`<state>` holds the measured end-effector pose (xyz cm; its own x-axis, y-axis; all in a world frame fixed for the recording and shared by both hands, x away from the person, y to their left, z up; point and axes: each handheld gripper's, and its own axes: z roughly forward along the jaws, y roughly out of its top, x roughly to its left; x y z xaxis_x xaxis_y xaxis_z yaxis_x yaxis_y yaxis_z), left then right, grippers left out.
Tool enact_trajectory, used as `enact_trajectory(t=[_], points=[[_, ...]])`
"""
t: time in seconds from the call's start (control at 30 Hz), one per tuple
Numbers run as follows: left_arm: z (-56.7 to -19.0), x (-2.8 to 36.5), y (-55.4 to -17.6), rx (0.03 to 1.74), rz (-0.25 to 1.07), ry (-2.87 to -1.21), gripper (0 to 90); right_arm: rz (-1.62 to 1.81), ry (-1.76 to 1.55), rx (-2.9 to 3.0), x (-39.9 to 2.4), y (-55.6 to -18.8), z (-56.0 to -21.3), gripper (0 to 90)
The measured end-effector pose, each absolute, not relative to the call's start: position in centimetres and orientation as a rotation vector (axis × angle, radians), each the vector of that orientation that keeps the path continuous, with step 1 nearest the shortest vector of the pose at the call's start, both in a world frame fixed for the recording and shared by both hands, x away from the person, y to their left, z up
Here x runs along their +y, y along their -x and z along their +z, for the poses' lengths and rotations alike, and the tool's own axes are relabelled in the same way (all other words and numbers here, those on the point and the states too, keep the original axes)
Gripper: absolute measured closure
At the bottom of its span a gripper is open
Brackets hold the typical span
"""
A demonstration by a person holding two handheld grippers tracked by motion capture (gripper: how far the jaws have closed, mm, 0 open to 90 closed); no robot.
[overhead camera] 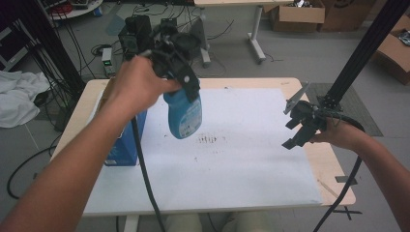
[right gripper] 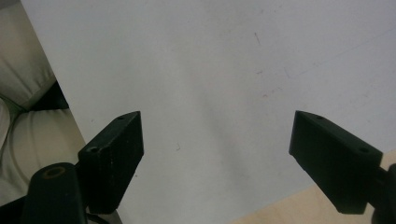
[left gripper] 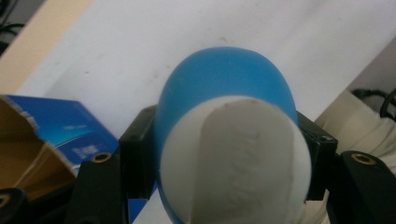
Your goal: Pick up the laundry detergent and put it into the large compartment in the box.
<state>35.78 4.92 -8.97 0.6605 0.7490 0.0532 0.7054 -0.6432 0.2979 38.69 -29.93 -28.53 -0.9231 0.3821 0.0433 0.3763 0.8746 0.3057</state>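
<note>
The left gripper (overhead camera: 186, 89) clamps both jaws on a smooth, rounded blue plastic bottle (overhead camera: 183, 113), held in the air above the matte white board (overhead camera: 241, 164) on the table, beside an open blue cardboard box (overhead camera: 123, 145). The left gripper view adds the bottle's (left gripper: 224, 98) white, flat-ended oval part and the box's (left gripper: 51, 135) torn brown inner edge. The right gripper (right gripper: 215, 154), near the board's right edge, has its black blocky jaws wide apart and empty.
</note>
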Motion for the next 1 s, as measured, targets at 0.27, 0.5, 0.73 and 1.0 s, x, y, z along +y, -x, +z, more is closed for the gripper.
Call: enact_trajectory(t=[0.27,0.5,0.73,1.0], points=[[-3.7,8.4,-36.5,1.424,0.339,-2.453,38.0,0.503,-0.583,3.022,-29.6,-38.7,-28.3,17.8],[-2.0,11.3,-36.9,1.592,0.365,-2.356,38.1,0.504,-0.572,3.024,-29.5,-38.9,-28.3,17.9],[-1.6,14.1,-37.3,1.750,0.392,-2.254,38.1,0.495,-0.569,3.027,-29.4,-39.0,-28.2,18.0],[-1.4,16.4,-37.5,1.872,0.442,-2.156,38.1,0.500,-0.567,3.027,-29.4,-39.2,-28.2,18.0]])
